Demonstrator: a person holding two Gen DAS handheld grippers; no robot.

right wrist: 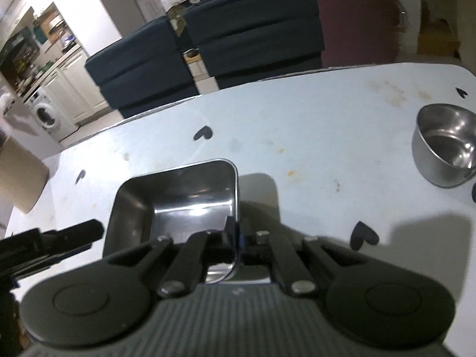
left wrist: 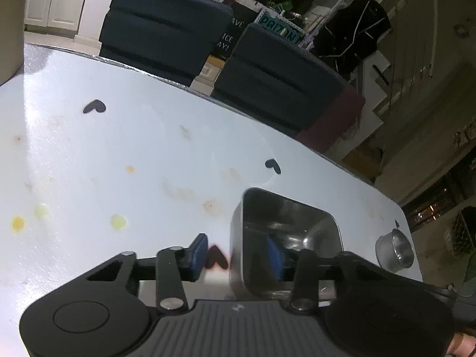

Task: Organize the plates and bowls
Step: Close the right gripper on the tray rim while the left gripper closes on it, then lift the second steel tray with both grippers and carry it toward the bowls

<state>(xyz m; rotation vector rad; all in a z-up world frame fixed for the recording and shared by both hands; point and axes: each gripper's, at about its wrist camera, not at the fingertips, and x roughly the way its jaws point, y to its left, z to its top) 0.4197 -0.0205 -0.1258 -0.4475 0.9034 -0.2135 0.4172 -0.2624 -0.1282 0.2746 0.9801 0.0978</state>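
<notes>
A square steel bowl (left wrist: 285, 238) sits on the white table (left wrist: 119, 148). My left gripper (left wrist: 238, 253) is open and straddles the bowl's left wall, one blue pad (left wrist: 199, 251) outside and one inside. In the right wrist view my right gripper (right wrist: 236, 235) is shut on the right wall of the square steel bowl (right wrist: 178, 202). A round steel bowl (right wrist: 446, 145) stands at the table's right side, apart from both grippers; it also shows in the left wrist view (left wrist: 394, 250).
The table carries black heart marks (right wrist: 203, 133) and yellow stains (left wrist: 119, 221). Dark blue chairs (left wrist: 166, 29) stand behind its far edge. A cardboard box (right wrist: 20, 175) sits at the table's left. The left gripper's arm (right wrist: 50, 238) shows at the left.
</notes>
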